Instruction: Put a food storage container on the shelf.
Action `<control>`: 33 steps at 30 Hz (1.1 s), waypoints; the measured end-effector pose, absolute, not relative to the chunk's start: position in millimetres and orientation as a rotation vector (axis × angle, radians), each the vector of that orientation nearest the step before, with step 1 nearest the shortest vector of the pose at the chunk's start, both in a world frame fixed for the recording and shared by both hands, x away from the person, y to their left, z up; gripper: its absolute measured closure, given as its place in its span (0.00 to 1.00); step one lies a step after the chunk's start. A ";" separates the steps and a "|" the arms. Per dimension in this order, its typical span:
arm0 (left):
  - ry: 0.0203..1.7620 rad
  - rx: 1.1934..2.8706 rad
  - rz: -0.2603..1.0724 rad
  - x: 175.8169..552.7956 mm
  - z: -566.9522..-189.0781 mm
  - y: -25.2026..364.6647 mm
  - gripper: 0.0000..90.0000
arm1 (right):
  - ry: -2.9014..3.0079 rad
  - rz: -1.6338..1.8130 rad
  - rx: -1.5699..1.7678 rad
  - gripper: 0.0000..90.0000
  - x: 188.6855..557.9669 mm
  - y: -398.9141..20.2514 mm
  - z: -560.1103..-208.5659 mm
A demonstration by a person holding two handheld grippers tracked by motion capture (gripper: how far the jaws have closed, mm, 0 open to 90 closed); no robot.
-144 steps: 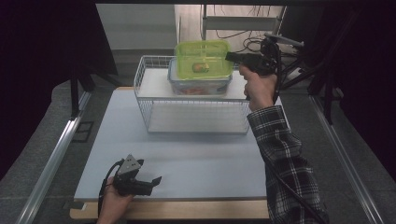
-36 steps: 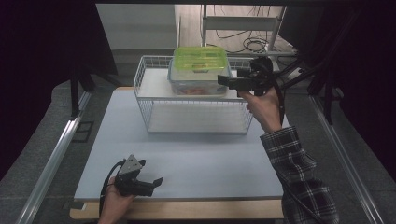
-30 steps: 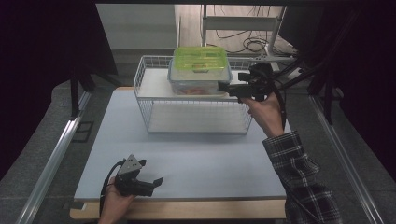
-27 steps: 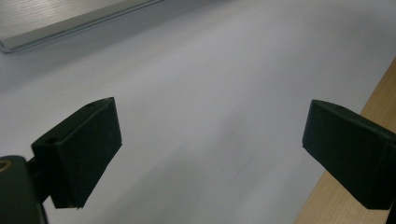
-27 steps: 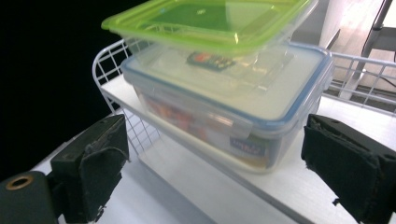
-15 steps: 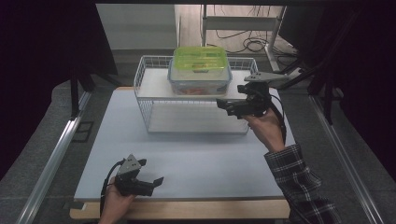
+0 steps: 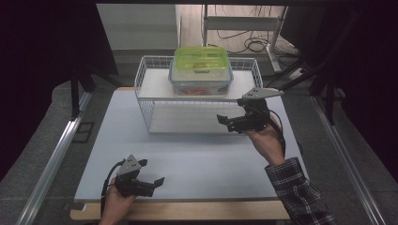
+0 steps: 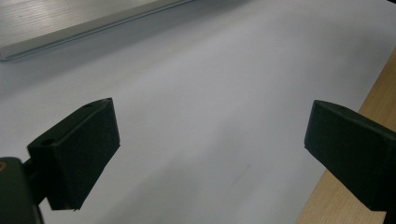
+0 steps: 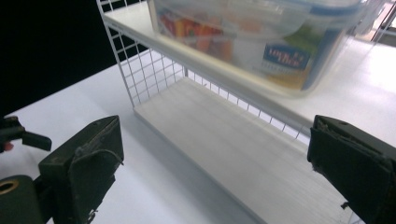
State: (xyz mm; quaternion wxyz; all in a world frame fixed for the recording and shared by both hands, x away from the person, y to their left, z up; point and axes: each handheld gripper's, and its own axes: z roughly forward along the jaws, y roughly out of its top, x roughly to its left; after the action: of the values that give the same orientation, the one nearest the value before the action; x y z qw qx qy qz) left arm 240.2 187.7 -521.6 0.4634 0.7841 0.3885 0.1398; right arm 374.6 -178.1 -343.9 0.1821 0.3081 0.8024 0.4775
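Note:
A clear plastic container with a green lid and colourful contents sits on the top shelf of a white wire rack at the back of the table. My right gripper hovers in front of the rack's right end, open and holding nothing. In the right gripper view its jaws stand wide apart. They face the rack's lower shelf board, with the container above. My left gripper rests near the front left edge, open and holding nothing; its jaws stand apart over bare white table.
The white table top stretches between the rack and the wooden front edge. Metal rails run along both sides of the table. Cables lie on the floor behind the rack. The left gripper appears small at the far left.
My right gripper has let go of the container, left on the top shelf, and drawn back and down to the rack's front right. The left gripper has stayed put.

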 end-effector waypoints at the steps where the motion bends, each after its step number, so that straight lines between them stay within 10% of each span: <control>1: 0.954 1.927 0.343 240.2 -521.6 187.7 0.04 | 2.267 1.343 0.866 0.04 373.7 -178.5 -346.2; 33: 0.945 1.938 0.352 240.0 -522.1 186.0 0.04 | 2.320 1.231 0.896 0.00 338.9 -202.5 -432.6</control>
State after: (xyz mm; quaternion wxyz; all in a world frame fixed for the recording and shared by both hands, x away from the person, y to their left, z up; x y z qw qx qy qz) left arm 240.0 186.0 -522.1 0.4606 0.7874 0.3839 0.1429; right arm 338.9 -202.5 -432.6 0.1826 0.3174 0.8220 0.4361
